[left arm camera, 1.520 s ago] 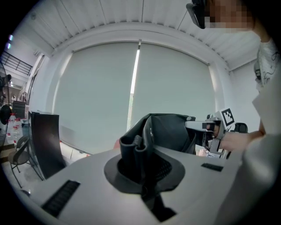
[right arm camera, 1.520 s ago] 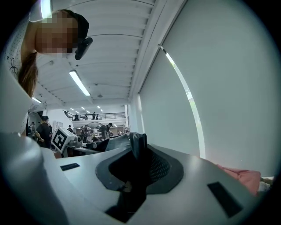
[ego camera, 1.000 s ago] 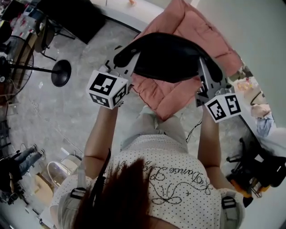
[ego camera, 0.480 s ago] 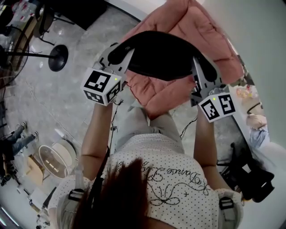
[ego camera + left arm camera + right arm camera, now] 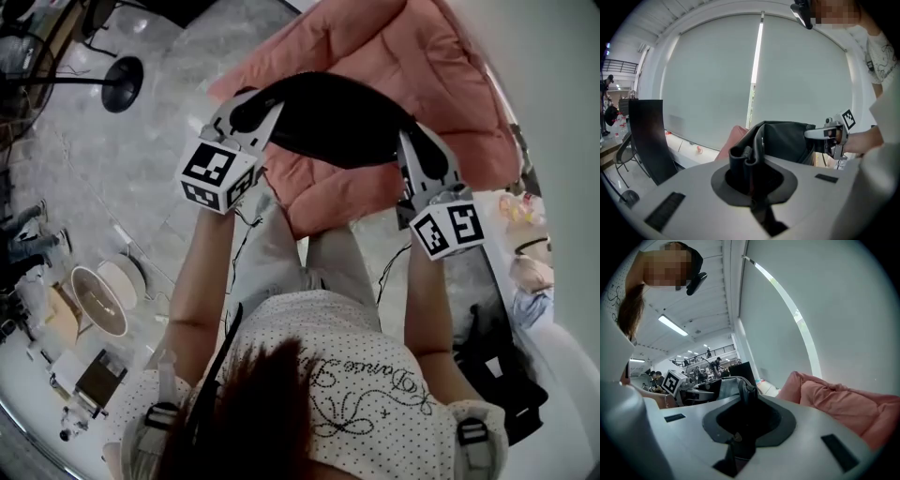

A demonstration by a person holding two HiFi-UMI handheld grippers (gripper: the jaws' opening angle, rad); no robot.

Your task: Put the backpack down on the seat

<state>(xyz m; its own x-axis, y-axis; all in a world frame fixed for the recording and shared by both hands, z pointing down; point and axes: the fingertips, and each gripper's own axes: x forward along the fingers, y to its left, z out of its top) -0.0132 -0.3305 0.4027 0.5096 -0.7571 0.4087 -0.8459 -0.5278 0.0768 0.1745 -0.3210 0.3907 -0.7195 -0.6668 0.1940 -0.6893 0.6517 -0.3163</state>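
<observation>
Backpack (image 5: 328,117), black, hangs stretched between left claw (image 5: 246,108) and right claw (image 5: 419,159), over pink seat (image 5: 427,66); contact with seat unclear. Left claw clenched on folded strap at one end of backpack. Right claw clenched on fabric edge at other end. Person's arms (image 5: 199,281) reach forward toward seat's near corner.

Both arms are being stretched forward, roughly parallel, from the lower middle of the head view toward its upper half. The left gripper (image 5: 246,103) is being held at the upper left, its fingers (image 5: 744,158) being pressed shut on a fold of the backpack (image 5: 328,122). The right gripper (image 5: 415,152) is being held at centre right, its fingers being clamped on the same backpack's other end.
</observation>
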